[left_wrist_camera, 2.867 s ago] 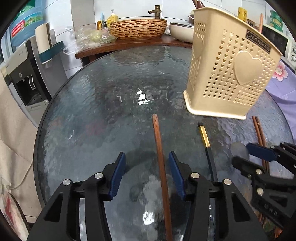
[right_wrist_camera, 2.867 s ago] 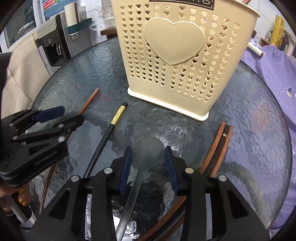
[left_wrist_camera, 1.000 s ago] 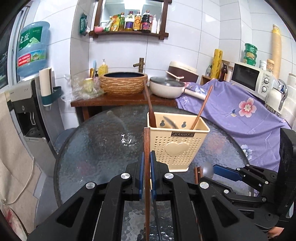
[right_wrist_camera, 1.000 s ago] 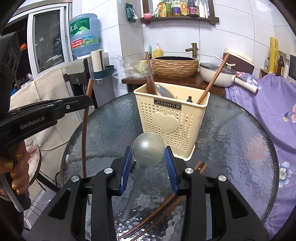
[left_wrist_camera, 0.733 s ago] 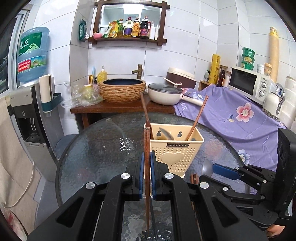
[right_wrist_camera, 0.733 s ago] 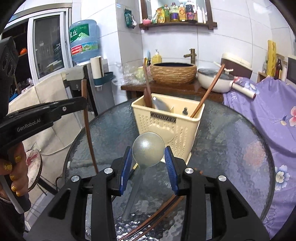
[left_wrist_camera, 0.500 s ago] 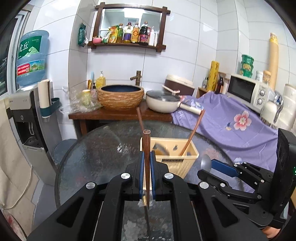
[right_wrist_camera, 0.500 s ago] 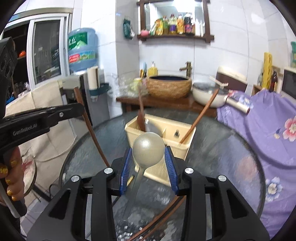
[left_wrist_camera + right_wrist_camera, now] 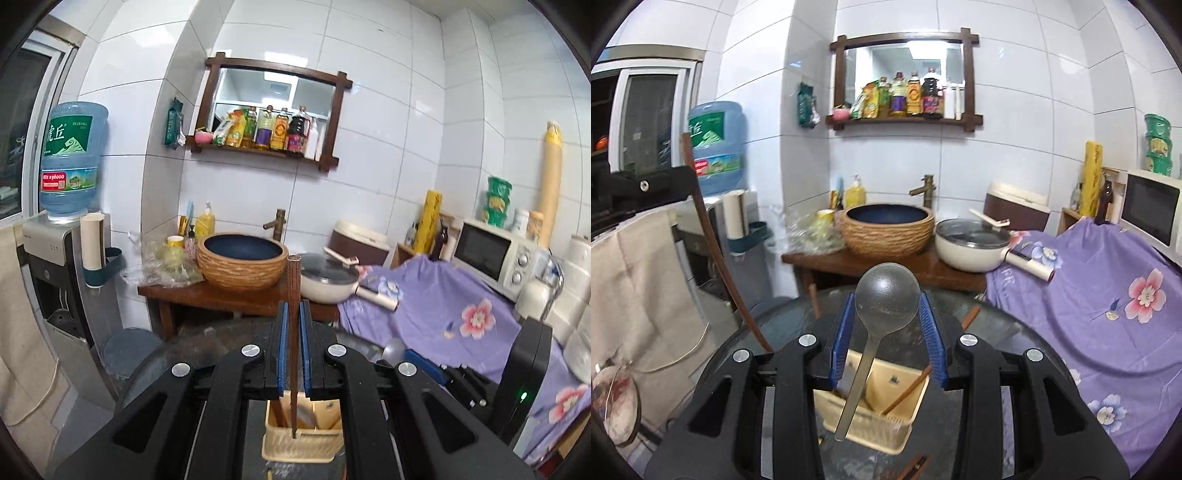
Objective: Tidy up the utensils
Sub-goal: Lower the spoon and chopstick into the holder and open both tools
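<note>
- One brown chopstick (image 9: 294, 317) stands upright, clamped between the narrow jaws of the left gripper (image 9: 291, 334), its lower tip above the basket (image 9: 301, 445).
- One grey spoon (image 9: 882, 306) sits bowl-up, gripped by the right gripper (image 9: 887, 328).
- Basket on the glass table (image 9: 1008, 332) holds chopsticks and utensils; exact count unclear.

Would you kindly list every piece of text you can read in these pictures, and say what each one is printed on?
"TIGER HILL", beside two large Chinese characters: green label of the water jug.
"6000", preceded by a blurred character: red band lower on that jug.
Shelf bottles, green wall packet, microwave, cream utensil basket: labels too small or blurred.
</note>
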Demonstrator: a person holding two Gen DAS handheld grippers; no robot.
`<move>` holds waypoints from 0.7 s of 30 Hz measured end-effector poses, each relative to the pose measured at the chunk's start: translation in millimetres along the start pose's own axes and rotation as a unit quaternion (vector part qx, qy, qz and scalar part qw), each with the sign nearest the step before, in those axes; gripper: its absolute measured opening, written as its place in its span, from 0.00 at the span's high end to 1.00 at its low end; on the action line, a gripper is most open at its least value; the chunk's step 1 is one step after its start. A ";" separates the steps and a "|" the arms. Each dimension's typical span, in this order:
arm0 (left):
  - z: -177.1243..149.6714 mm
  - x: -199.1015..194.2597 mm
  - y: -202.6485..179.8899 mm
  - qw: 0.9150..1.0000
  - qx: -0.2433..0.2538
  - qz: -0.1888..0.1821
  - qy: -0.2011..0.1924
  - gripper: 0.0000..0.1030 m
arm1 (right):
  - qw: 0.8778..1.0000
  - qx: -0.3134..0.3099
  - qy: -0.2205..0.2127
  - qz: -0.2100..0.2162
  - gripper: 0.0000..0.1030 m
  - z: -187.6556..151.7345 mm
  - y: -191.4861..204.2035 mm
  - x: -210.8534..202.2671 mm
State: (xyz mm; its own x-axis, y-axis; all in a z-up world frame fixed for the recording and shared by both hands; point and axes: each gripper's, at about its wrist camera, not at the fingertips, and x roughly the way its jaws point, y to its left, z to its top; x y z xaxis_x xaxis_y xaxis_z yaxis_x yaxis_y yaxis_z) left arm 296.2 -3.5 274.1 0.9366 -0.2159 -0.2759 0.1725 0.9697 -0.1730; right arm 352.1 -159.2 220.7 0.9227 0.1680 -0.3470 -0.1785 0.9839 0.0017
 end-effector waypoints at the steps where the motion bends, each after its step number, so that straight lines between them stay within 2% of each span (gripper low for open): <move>1: 1.8 2.3 -0.7 1.000 -0.002 0.003 -0.005 0.94 | 1.000 0.001 -0.005 -0.006 0.64 3.4 -0.8 3.2; 5: 1.4 18.0 -1.2 1.000 -0.010 0.013 -0.014 0.94 | 1.000 0.004 -0.016 -0.026 0.64 10.5 -2.8 16.8; 9: -15.7 36.0 2.6 1.000 -0.012 0.019 0.000 0.94 | 0.999 -0.011 -0.021 -0.049 0.64 2.0 1.2 31.2; 21: -75.4 72.8 14.4 0.997 -0.006 0.025 0.068 0.94 | 0.998 -0.027 0.029 -0.042 0.64 -60.1 10.3 65.5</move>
State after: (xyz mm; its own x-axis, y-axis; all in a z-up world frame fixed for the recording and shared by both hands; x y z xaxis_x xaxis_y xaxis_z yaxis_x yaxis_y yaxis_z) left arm 343.9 -13.8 180.3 0.8936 -0.1825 -0.4102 0.1230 0.9782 -0.1671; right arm 390.1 -141.8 141.5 0.9144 0.0790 -0.3970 -0.1206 0.9894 -0.0809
